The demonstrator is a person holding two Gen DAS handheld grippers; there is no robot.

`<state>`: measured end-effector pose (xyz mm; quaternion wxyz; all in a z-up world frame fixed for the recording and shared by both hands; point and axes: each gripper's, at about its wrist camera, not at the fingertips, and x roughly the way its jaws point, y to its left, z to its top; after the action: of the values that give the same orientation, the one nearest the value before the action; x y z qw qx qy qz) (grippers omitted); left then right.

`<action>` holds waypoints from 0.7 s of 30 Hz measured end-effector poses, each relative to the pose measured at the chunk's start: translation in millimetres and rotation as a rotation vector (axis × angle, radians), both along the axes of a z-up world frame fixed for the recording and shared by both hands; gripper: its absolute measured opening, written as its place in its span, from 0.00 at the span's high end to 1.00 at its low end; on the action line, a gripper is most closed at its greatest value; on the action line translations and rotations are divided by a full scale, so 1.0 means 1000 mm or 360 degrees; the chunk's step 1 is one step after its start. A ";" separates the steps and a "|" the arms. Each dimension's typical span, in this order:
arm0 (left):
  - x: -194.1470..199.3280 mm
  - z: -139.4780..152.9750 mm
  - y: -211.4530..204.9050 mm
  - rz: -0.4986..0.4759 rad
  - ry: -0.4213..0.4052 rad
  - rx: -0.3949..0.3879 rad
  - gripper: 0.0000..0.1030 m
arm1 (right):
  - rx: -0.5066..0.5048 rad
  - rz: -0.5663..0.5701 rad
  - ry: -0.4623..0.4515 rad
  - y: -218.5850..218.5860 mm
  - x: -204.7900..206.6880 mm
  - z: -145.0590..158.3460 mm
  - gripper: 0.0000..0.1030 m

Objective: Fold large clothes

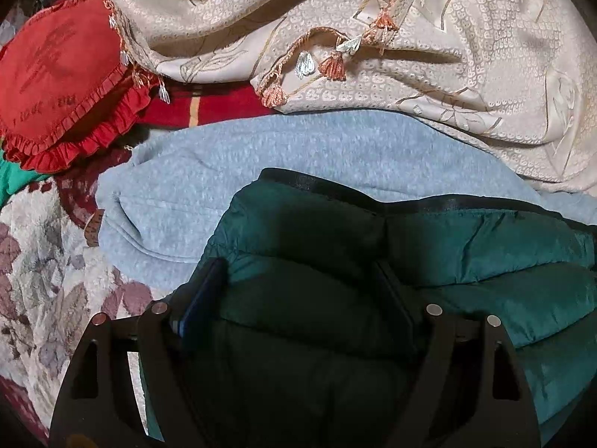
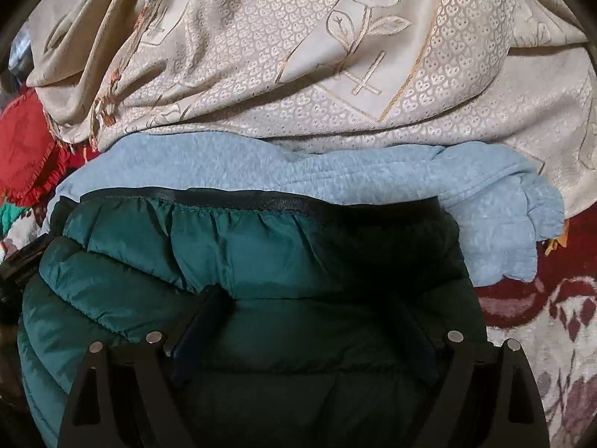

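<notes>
Atop the grey sweatshirt [image 1: 261, 156], the green jacket [image 1: 466, 261] lies crosswise, both grippers' fingers [image 2: 201, 313] spread apart.

Both grippers point steeply down, side by side. The left gripper [image 1: 298, 280] stands with jaws wide apart; the right gripper [image 2: 309, 310] likewise, fingers spread.

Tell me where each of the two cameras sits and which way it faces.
Left wrist: rides the left gripper, angled down over the dark green quilted jacket; both black fingers show, spread apart.
Right wrist: rides the right gripper, angled down at the same jacket; its fingers show, spread apart.
Shared: jacket, pale blue fleece garment, beige embroidered cloth, red frilled cushion.
</notes>
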<state>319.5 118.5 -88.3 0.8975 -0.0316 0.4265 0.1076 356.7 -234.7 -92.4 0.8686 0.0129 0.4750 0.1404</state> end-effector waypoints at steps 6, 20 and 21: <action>0.004 0.001 0.005 -0.0013 0.0026 -0.0043 0.19 | 0.0157 0.0043 0.0024 -0.011 0.000 -0.001 0.05; -0.049 0.075 -0.040 -0.0281 -0.0367 -0.0159 0.19 | 0.0086 -0.0111 -0.0212 0.024 -0.051 0.068 0.03; -0.047 0.070 -0.044 -0.0301 -0.0326 -0.0189 0.19 | 0.0093 -0.0093 -0.0211 0.030 -0.056 0.066 0.01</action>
<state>272.2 74.1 -18.1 0.9390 -0.0551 0.3395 -0.0067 301.0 -204.3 -26.2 0.9012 0.0428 0.4114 0.1292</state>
